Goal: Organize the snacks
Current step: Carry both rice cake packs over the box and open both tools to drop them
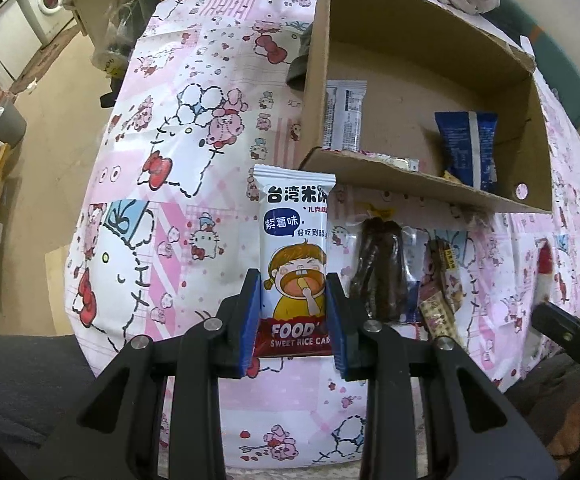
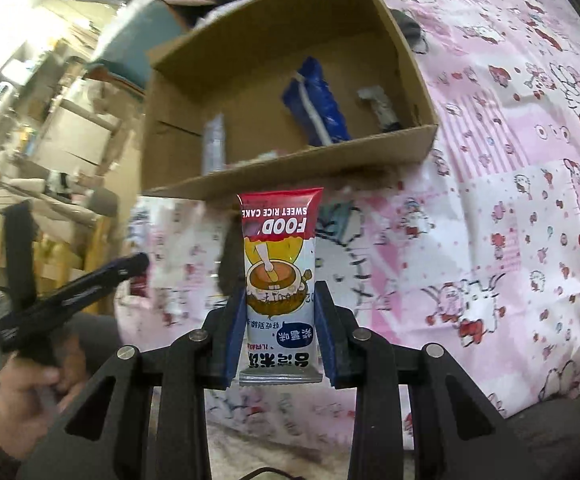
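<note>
My left gripper (image 1: 293, 280) is shut on a white and red sweet rice cake packet (image 1: 296, 240), which stands upright between its blue pads above the patterned bedspread. My right gripper (image 2: 281, 288) is shut on a second packet of the same kind (image 2: 278, 264), held upside down with its red end pointing at the cardboard box (image 2: 290, 168). That box (image 1: 410, 184) lies open just beyond both packets. It holds a blue packet (image 1: 468, 148), a white packet (image 1: 344, 114) and a small flat one near its front wall.
Several loose snacks lie on the pink cartoon bedspread (image 1: 170, 160) in front of the box, among them a dark brown one (image 1: 378, 272) and a patterned bar (image 1: 442, 276). The other gripper (image 2: 70, 292) and a hand (image 2: 30, 380) show at left. Floor and furniture lie past the bed's edge.
</note>
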### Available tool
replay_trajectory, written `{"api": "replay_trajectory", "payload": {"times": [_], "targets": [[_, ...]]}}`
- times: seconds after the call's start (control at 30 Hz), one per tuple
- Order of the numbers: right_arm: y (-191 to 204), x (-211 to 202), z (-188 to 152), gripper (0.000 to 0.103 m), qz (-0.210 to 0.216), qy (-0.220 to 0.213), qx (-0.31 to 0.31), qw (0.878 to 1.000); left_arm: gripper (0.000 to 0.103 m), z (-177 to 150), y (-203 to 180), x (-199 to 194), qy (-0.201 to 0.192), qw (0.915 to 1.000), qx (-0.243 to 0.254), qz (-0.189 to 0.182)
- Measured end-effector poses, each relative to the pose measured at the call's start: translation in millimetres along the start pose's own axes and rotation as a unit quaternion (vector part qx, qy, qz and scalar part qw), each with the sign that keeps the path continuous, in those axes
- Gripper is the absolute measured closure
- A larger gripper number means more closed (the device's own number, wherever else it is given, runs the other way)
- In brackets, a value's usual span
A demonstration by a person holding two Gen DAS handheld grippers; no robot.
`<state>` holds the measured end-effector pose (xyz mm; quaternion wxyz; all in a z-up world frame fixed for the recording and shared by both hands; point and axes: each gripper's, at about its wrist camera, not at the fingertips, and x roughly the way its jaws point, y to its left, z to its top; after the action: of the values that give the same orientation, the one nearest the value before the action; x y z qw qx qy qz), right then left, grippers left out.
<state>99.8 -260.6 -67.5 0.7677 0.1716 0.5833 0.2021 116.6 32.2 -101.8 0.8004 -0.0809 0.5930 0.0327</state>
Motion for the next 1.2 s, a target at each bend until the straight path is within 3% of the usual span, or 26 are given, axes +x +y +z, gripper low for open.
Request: {"api": "replay_trajectory", "payload": {"times": [0.27,0.5,0.77,0.93,1.2], "targets": [[27.8,9.4,-3.2,0.069,0.055,-0.023,-0.026,0.998,0.076,0.6,2.6,-19.1,-0.033,0.9993,0.004,0.017],[39.5,-20.1,8.2,0.069,0.109,-0.101,-0.037,0.988,0.076,15.7,3.6,-57.3,-0.086,0.996,0.009,0.022],[15.8,-53.1,45.9,0.069,0.093,-0.196,0.016,0.976,0.076,61.9,-20.2,-97.0,-0.159,0.9863,0.041,0.017],[-5.0,-53.7,69.2,0.069,0.088,-0.201,0.045,0.975,0.076,83.1,-36.5,-102.3,-0.176,0.9829,0.054,0.007],[-15.4,-32.9,98.9,0.069,0.068,-0.183,0.046,0.98,0.076,106.7,-57.6,-81.2,-0.168,0.9831,0.073,-0.012]]}}
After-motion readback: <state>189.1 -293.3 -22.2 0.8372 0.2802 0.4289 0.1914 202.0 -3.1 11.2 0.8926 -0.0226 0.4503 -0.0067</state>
